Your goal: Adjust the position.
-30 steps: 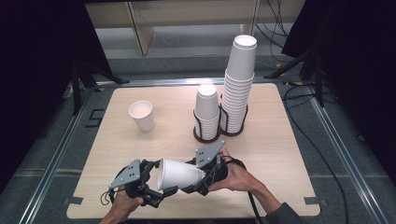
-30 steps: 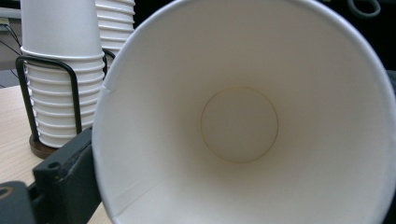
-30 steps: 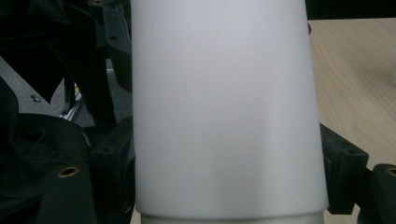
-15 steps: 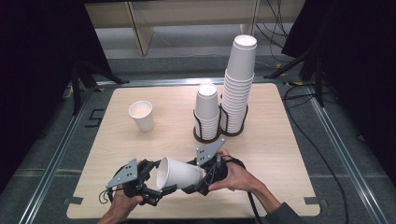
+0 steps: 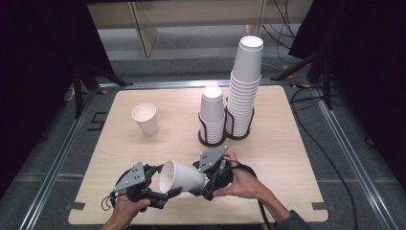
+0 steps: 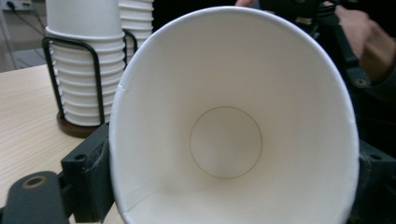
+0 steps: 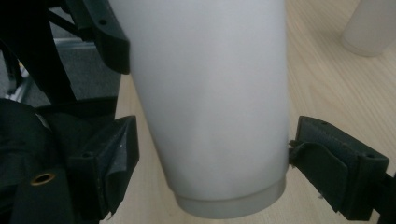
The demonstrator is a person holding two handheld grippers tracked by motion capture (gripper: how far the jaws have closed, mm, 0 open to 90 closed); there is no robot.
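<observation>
Both grippers meet on one paper cup (image 5: 181, 176), held sideways above the table's near edge. The left gripper (image 5: 160, 191) clamps the rim end, its jaws flanking the mouth; the right gripper (image 7: 210, 154) stands spread around the base, the right jaw just touching (a handover, by the look of it). Beyond, a lone cup (image 5: 145, 118) and two racked stacks (image 5: 232, 103) stand on the pale wooden table (image 5: 287, 158), dark room all round.

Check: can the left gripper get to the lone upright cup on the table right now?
Probably not yet. The left gripper is at the rim of the sideways cup that both grippers flank. The table toward the lone cup looks unobstructed.
</observation>
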